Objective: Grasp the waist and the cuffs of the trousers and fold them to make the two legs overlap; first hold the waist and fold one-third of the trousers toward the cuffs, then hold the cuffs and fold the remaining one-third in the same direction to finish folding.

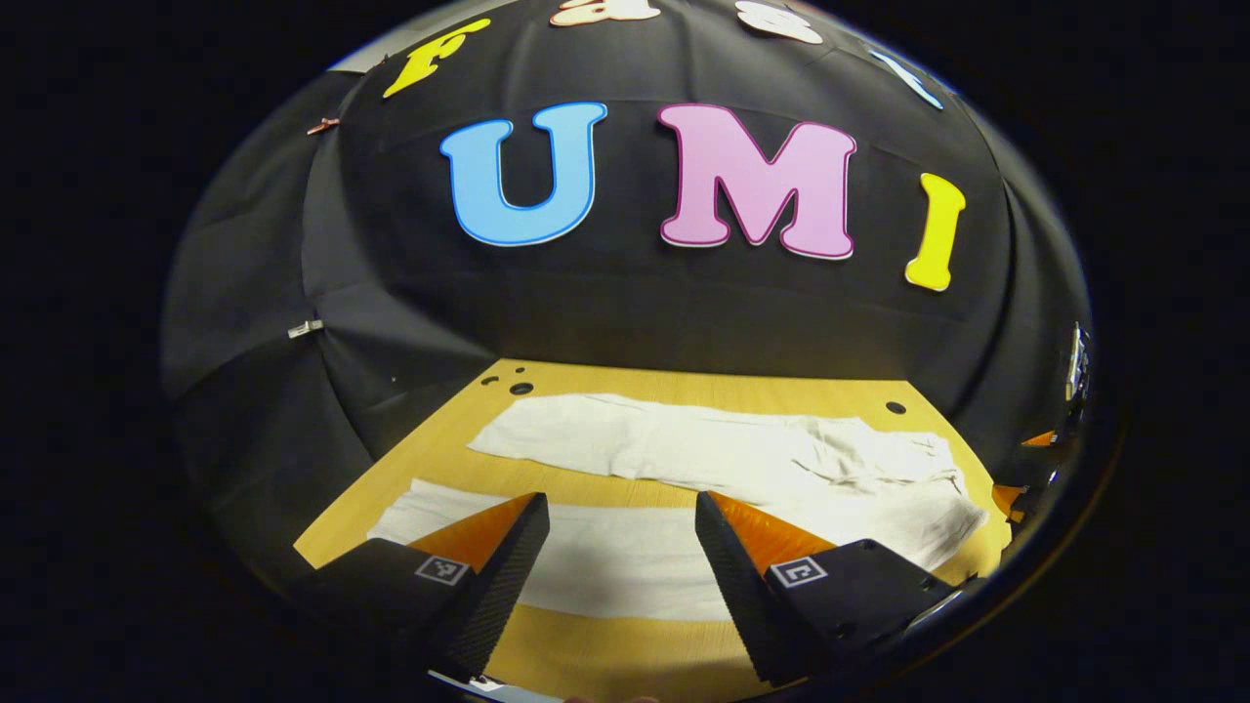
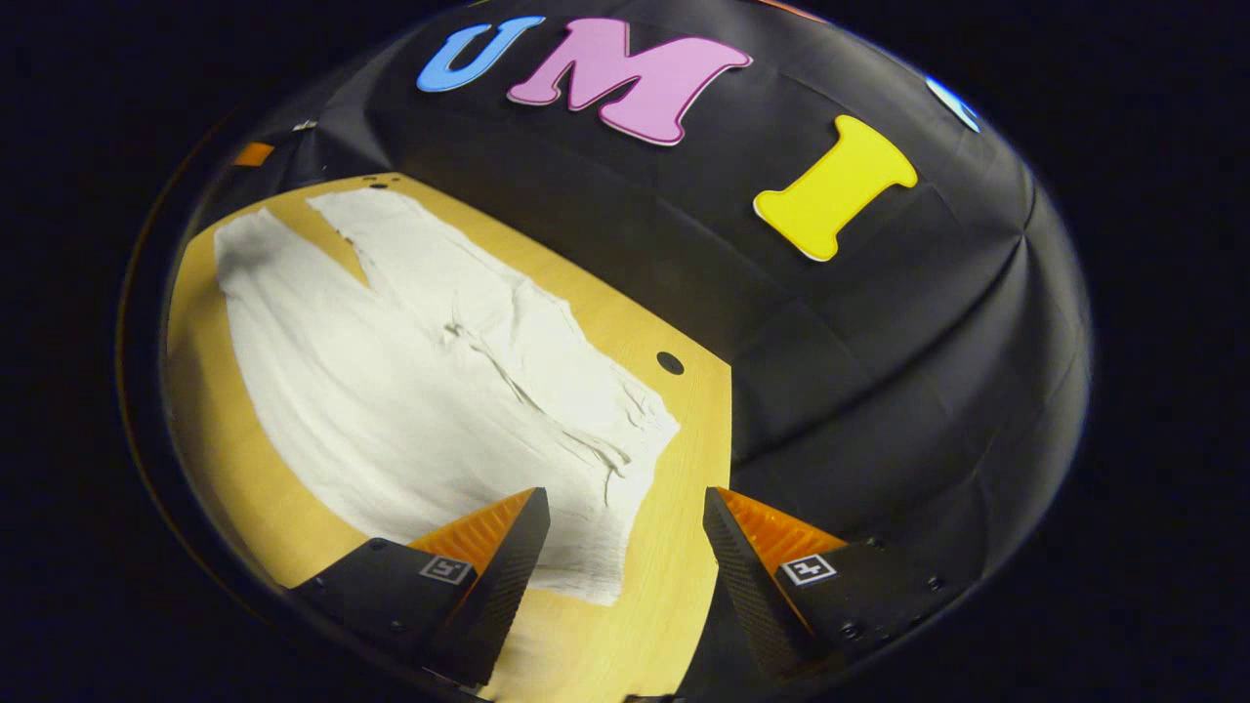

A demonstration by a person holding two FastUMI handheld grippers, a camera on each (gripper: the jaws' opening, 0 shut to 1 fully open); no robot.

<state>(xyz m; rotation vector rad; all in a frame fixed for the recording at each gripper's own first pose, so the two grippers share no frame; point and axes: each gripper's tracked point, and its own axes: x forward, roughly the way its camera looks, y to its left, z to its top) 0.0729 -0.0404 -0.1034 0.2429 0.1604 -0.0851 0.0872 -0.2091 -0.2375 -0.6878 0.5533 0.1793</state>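
Trousers (image 2: 410, 391) lie spread on the desk (image 1: 605, 654), nothing folded yet; both claws (image 1: 622, 571) (image 2: 625, 576) are held open, waist and cuffs need grabbing first.

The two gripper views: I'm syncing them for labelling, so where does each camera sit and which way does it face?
Left gripper view: rides on the left gripper, jaws open, looking across the near trouser leg toward the booth wall.
Right gripper view: rides on the right gripper, jaws open, looking along the trousers from the waist end.
Shared: the white trousers spread flat, legs apart, on the wooden table.
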